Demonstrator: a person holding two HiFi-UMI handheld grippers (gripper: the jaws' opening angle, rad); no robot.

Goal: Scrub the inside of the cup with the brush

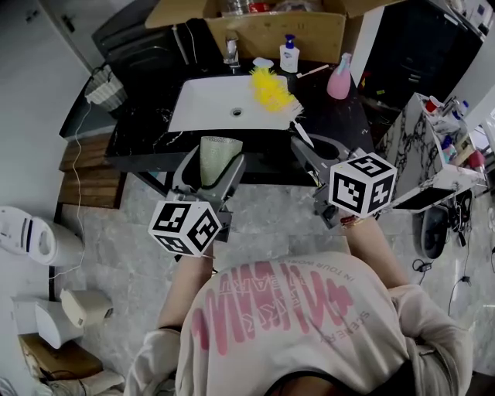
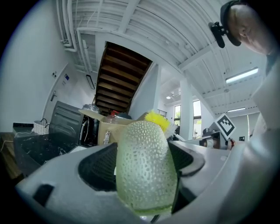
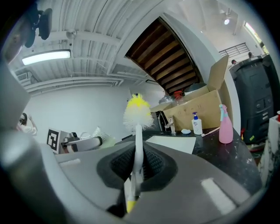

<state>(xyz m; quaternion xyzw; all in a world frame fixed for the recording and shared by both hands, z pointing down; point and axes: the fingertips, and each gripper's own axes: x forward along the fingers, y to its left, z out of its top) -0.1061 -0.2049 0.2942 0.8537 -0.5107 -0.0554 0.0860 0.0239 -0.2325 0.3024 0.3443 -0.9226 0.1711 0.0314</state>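
A pale green dimpled cup (image 1: 217, 158) (image 2: 145, 168) is clamped between the jaws of my left gripper (image 1: 210, 172) (image 2: 144, 175), held above the front edge of the black counter. My right gripper (image 1: 313, 158) (image 3: 136, 168) is shut on the white handle of a brush (image 1: 300, 131) (image 3: 136, 148). Its yellow and white bristle head (image 1: 272, 91) (image 3: 138, 112) points away from me, over the white sink (image 1: 203, 104). Brush and cup are apart, the brush to the right of the cup.
On the black counter (image 1: 348, 116) stand a pink spray bottle (image 1: 339, 77) (image 3: 225, 124), a white pump bottle (image 1: 289, 54) (image 3: 197, 124) and a faucet (image 1: 231, 51). A cardboard box (image 1: 255, 23) sits behind. A marbled stand (image 1: 410, 139) is at the right, white appliances (image 1: 31, 236) on the floor left.
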